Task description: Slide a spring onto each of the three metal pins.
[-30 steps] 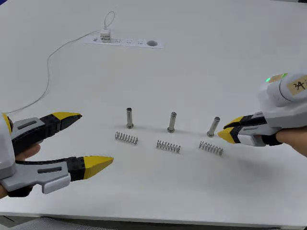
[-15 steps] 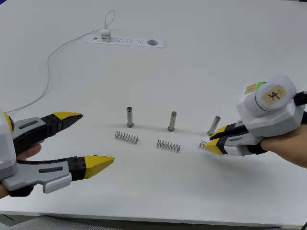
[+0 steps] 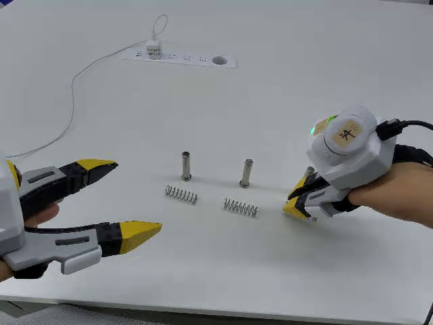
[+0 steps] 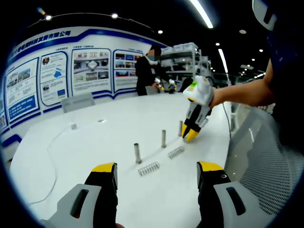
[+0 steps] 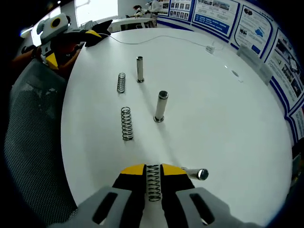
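Note:
Three metal pins stand in a row on the white table: left pin (image 3: pixel 186 166), middle pin (image 3: pixel 246 172), and right pin (image 3: pixel 310 172), half hidden behind my right gripper (image 3: pixel 296 207). Loose springs lie in front of the left pin (image 3: pixel 181 195) and the middle pin (image 3: pixel 241 207). The right gripper view has the third spring (image 5: pixel 153 183) lying lengthwise between the yellow tips of my right gripper (image 5: pixel 153 172), which is shut on it at table level, with the right pin (image 5: pixel 197 174) just beside it. My left gripper (image 3: pixel 128 198) hovers open at the near left, holding nothing.
A white power strip (image 3: pixel 179 59) with a plugged-in charger and a cable lies at the far side of the table. The table's front edge (image 3: pixel 223 313) runs just below the grippers. A person (image 4: pixel 145 73) stands in the background behind the table.
My right gripper has moved left and down from beside the right pin onto the rightmost spring, and its jaws now hold it. The left gripper has stayed put.

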